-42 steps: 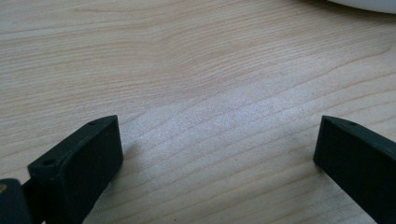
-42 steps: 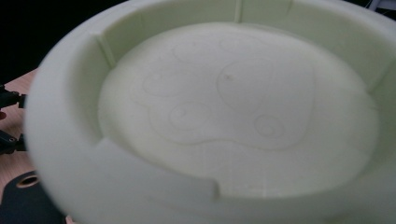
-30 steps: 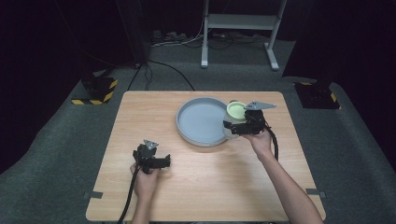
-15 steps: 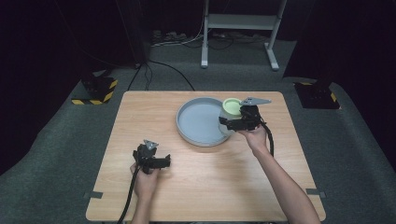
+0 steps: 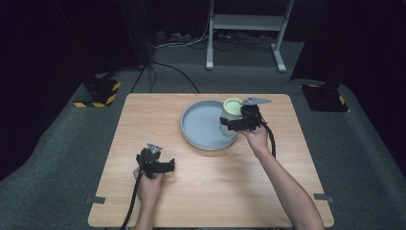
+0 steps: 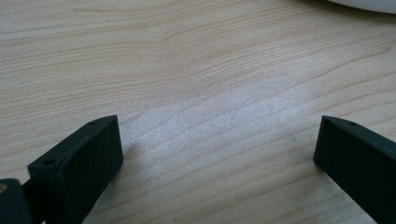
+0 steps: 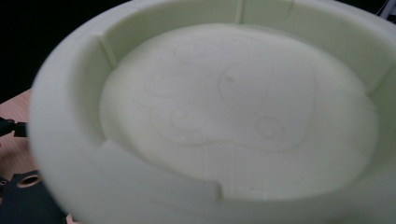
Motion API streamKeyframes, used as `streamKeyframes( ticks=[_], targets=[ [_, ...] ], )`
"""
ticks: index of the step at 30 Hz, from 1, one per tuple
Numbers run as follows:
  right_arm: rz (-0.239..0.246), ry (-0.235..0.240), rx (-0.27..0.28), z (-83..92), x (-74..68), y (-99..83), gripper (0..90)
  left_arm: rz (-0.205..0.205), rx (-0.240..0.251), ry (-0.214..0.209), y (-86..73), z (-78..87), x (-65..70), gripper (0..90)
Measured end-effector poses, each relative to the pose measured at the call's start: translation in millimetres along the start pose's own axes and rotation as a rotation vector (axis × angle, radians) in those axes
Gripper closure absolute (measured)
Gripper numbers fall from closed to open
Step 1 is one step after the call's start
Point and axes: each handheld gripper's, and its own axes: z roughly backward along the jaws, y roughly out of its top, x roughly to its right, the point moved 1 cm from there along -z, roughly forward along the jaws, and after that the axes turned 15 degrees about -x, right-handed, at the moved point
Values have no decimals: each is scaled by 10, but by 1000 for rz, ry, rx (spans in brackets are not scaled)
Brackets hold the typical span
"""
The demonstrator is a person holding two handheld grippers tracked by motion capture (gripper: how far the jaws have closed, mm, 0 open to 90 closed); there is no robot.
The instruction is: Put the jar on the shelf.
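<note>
- The pale green cup (image 5: 232, 106) is up off the wood, held at the right-hand rim of the grey round tray (image 5: 203, 125), which sits toward the far edge of the tabletop (image 5: 143, 115), a little right of centre.
- In the right gripper view that cup (image 7: 224, 126) looms huge: a ribbed inner wall and a flat bottom with faint swirl lines, nothing inside it.
- The right hand-held gripper (image 5: 242, 120) has the cup in its grasp from the near side; the jaws themselves are hidden behind the cup, so I judge the hold from the way the cup rides with the gripper rather than from seeing the pads.
- Progress, as I read it: the pick-up is done and the carry is in hand; the cup hangs over the tray's right edge and has not been set down. Lowering it onto the tray floor and letting go are left.
- The tray floor (image 5: 206, 129) is bare, so there is room to land anywhere on it; the raised rim is the one thing to clear on the way in.
- The left hand-held gripper (image 5: 158, 165) rests near the tabletop's near-left part, well apart from the tray, jaws spread wide with nothing between them, just wood grain (image 6: 210, 116) under it.
- The right edge of the tabletop lies close beside the right forearm; the whole left half is open wood.
</note>
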Motion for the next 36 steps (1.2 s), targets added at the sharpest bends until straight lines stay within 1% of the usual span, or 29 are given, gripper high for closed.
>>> streamKeyframes(
  ticks=[6,13,17,19,24,32,36],
  targets=[
    [-8,-12,4,-62,14,54,109,-1,-1,0,0,0,-1,14],
    [-3,-17,-1,-113,1,107,109,-1,-1,0,0,1,-1,14],
    [-16,-25,7,-151,-4,124,109,0,0,0,0,0,0,14],
    [-24,-34,5,-177,3,126,109,0,0,0,0,0,0,14],
    [-39,-38,-5,-244,22,129,110,-1,-1,0,0,0,-1,14],
    [-39,-33,-15,-345,-1,134,110,0,0,0,0,0,0,13],
    [-25,-52,-23,-387,-21,137,110,-1,-1,0,0,0,-1,14]
  ],
)
